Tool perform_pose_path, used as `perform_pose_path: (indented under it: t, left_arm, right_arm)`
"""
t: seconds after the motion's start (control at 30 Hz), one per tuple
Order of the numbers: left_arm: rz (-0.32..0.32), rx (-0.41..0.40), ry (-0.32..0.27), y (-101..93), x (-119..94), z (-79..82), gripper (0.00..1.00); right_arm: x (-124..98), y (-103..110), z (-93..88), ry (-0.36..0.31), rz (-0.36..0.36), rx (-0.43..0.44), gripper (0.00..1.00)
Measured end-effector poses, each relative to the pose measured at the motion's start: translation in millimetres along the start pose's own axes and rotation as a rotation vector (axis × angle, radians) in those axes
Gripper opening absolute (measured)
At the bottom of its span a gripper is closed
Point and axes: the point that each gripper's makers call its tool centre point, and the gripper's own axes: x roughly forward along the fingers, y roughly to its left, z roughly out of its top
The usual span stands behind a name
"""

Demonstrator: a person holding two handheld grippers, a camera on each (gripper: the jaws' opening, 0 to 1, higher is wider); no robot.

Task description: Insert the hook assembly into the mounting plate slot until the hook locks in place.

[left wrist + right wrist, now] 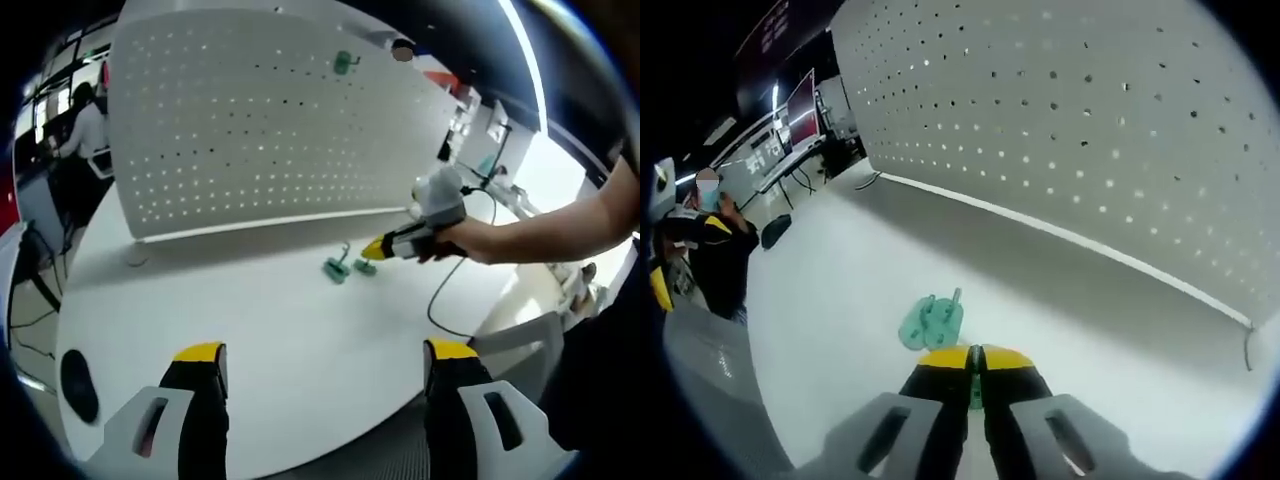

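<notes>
Green plastic shows pinched between the pressed-together jaws of the right gripper [975,362], seemingly a hook assembly [975,392] (mostly hidden), with a second green hook [931,320] on the white table [840,300] at its 11 o'clock below the upright pegboard [1090,120], while the left gripper [325,352] stands spread and empty.

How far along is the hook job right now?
Done: one green hook already hangs high on the pegboard. In hand: the right claw is shut on a green hook piece. Left: another green piece lies on the table; the left claw is open.
</notes>
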Motion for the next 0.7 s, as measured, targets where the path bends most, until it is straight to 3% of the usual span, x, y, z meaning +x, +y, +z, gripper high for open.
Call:
perform_pose_path:
  t: [0.23, 0.7]
  left_arm:
    - [-0.004, 0.012, -0.009, -1.8, -1.7, 4.2, 0.82]
    - [-0.001, 0.043, -0.051, -7.7, -11.0, 20.5, 0.82]
  right_arm:
    - [-10.2, -1.3, 6.5, -0.047, -0.015, 0.037, 0.0]
    - [-51.2, 3.3, 51.9, -0.213, -0.048, 0.076, 0.0]
